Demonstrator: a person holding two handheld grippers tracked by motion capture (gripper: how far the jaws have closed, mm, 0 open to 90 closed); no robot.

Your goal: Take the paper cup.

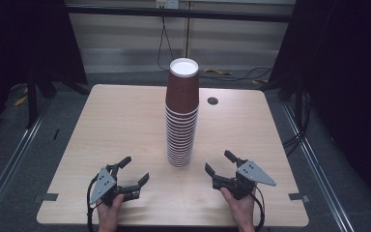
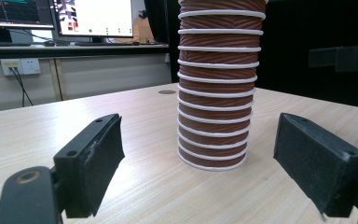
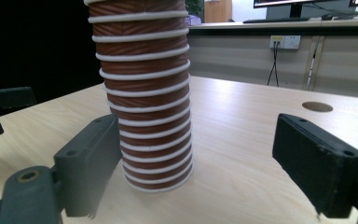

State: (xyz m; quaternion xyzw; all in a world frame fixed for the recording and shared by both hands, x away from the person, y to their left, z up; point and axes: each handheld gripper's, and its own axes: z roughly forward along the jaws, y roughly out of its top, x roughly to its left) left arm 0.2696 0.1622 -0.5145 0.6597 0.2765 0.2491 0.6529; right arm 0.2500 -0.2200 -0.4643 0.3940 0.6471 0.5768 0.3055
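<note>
High view showed left gripper (image 1: 134, 170) and right gripper (image 1: 218, 162), jaws wide and empty, flanking the cup stack (image 1: 181, 121); an off-centre nudge could topple it.

We hold left black two-jaw gripper (image 1: 134, 170) in left hand (image 1: 109, 212), jaws spread wide, nothing between them. Right black two-jaw gripper (image 1: 218, 162) in right hand (image 1: 240, 208), jaws likewise wide apart. Both grippers low, angled inward, forearms entering from our near side.
</note>
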